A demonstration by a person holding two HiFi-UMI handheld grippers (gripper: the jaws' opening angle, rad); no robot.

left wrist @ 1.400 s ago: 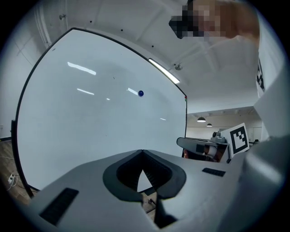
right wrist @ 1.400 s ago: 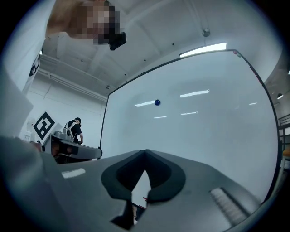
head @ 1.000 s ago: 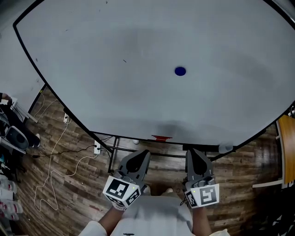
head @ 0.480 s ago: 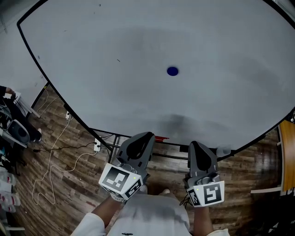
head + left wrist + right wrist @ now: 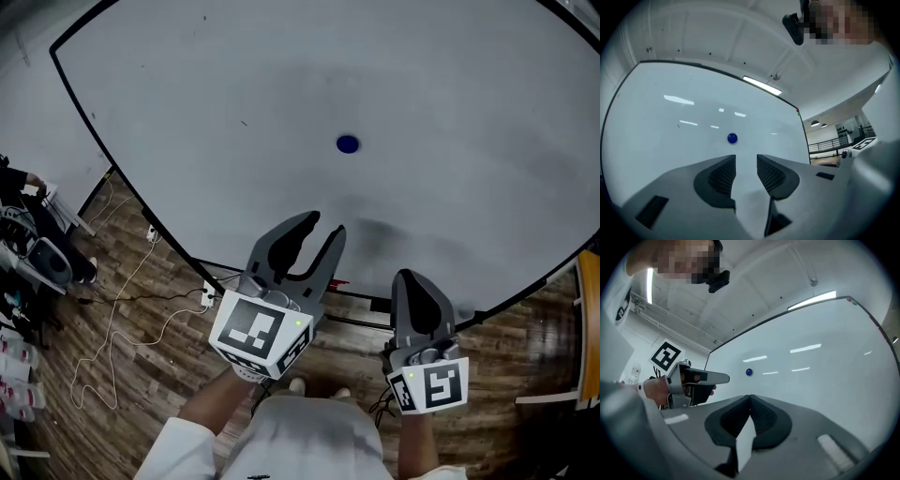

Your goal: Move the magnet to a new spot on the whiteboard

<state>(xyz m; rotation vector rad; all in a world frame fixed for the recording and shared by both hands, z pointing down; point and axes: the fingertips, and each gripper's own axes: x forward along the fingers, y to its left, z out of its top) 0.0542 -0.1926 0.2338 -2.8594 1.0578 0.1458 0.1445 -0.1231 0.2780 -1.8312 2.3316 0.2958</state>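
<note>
Head view. Whiteboard fills the upper frame, with its black-framed lower edge running across the middle. Blue round magnet sits on the board about mid-surface, well clear of every edge, alone. Left gripper is raised in front of the lower edge of the board, jaws parted and opening, nothing between them; the magnet lies beyond the tips, well apart. Right gripper is lower, at the lower edge, jaws pressed together, empty. Wooden floor lies below, with a white cable trailing across it.

Left gripper view. The left gripper points at the whiteboard. The two ribbed pads stand apart with a clear gap, opening, and bare board shows through the gap. The magnet is above the gap, slightly toward the left jaw, touching neither. A ceiling light strip runs above the top edge of the board.

Right gripper view. The right gripper has its pads closed against each other, nothing pinched. The whiteboard lies ahead, and the magnet is on it straight above the closed tips, well apart. At the left, a hand holds the left gripper, its tip aimed toward the magnet but short of it.
</note>
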